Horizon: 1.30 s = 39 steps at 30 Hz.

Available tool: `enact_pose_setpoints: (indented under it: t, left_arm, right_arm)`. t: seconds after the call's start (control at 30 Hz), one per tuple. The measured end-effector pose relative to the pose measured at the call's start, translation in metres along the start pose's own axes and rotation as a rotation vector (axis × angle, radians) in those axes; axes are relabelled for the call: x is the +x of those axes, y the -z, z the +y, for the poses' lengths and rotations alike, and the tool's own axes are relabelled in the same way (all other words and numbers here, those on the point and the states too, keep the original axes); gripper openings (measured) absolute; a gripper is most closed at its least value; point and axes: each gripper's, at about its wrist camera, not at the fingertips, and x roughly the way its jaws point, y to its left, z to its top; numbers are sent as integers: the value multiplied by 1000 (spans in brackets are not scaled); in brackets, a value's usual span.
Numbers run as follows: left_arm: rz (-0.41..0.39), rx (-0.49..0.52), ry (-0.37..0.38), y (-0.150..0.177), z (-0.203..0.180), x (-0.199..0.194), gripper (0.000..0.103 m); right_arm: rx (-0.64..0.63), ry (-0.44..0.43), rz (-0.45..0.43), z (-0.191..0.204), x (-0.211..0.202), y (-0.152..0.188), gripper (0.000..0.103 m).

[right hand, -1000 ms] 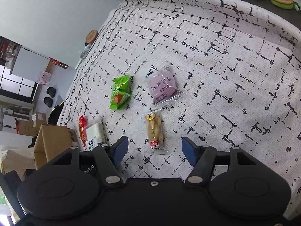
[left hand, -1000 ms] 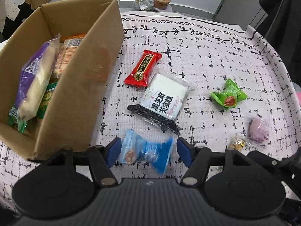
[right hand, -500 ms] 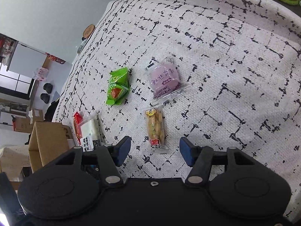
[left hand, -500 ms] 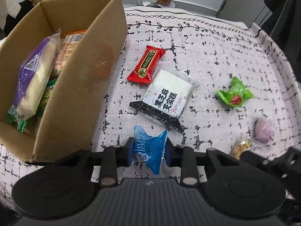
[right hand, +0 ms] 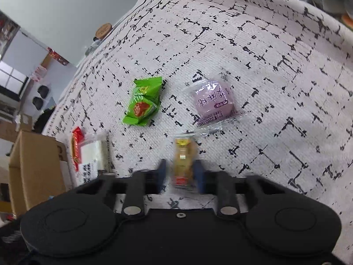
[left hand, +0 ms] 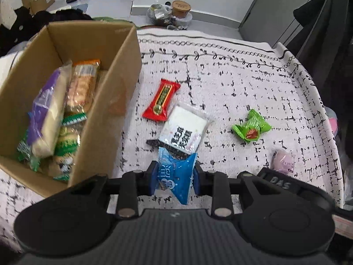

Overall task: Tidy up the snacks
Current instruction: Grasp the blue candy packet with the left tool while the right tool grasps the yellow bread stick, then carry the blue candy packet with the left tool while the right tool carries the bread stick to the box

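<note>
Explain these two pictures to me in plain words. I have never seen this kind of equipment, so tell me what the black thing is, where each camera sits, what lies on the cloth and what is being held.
There is no robot: a person holds a hand-held gripper in each hand, and each carries a camera looking along its two fingers.

In the left view, the left hand-held gripper is closed on a blue snack packet. Beside it stands a cardboard box with snacks already inside.

In the right view, the right hand-held gripper is closed on a yellow snack packet, though that picture is blurred.

On the patterned tablecloth lie a green packet, a purple packet, a red packet and a white packet.
</note>
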Motion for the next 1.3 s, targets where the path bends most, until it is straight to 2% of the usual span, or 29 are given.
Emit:
enact_pose_setpoints:
  t: [0.33,0.57,1.03,1.3]
  left_arm:
    - [-22,-1,12,-8,14,-19,30]
    - [-70,-13,21,-8,24,-40,30]
    - [-133,-34,75,-18,51,-79,30]
    - [-171,-68,88,-31,81,-97,30]
  right_arm:
    - [-27,-35,-25,-2,-30,11,17]
    - [-45,-62,-80,11,-61,12,17]
    - [-104,-134,-168,65,-102,18,17]
    - [-136,-185,-184,99,-111,26,17]
